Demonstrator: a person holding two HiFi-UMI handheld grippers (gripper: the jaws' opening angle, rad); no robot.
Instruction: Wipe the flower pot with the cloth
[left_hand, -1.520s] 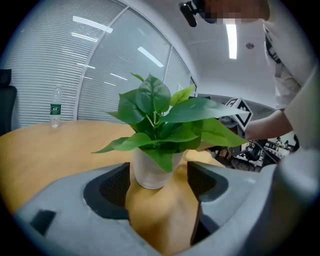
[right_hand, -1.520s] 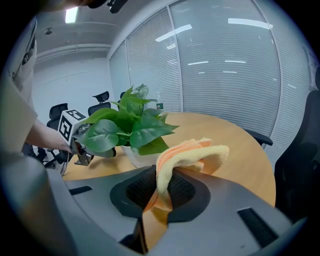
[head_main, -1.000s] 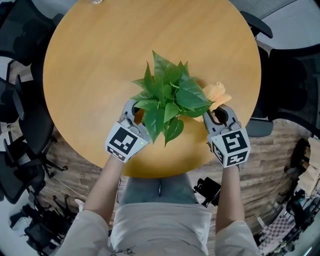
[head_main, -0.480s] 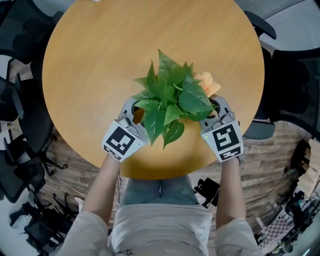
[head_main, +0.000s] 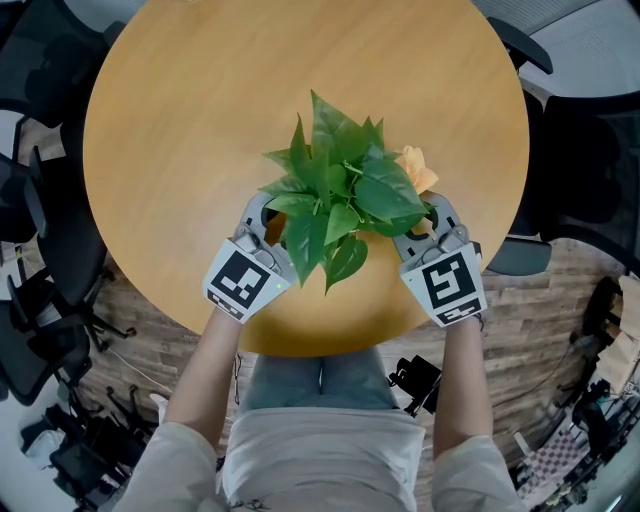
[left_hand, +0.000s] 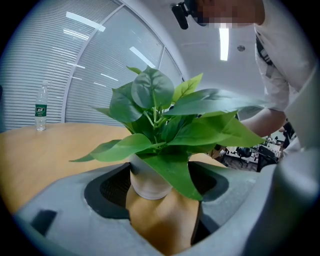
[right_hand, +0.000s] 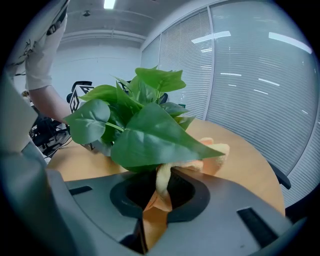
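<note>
Orange cloth (right_hand: 215, 157) is pinched in the right gripper (right_hand: 162, 175). Its jaws are closed tight on a fold of it. The loose end flops out to the right and rests on the counter (head_main: 180, 120). The cloth looks soft and fuzzy, and it is all bunched up.

The flower pot (left_hand: 145, 186) stands near the front edge of the counter, between the two grippers. It is small, round, white and smooth. The left gripper (left_hand: 159, 167) has its jaws very wide, one on each side of the pot. One jaw touches the pot's wall. A leaf hides the other side, but the jaws look to be hugging the pot to hold it steady.

Big green leaves (head_main: 335, 195) spread over everything. They are shiny, with pointed tips, and they droop down over the pot. From above the pot is hidden under them. No view shows if the cloth is touching the pot right now.

The job in hand looks like rubbing the pot's right side. To do it well, the left jaws should hold firm but not squeeze hard. The cloth should slide in low, under the leaves, and press softly on the wall. Slow rubs around the curve would work best. A hard push could tip the pot or bend a leaf.

The counter is round, made of light wood, flat and smooth.
</note>
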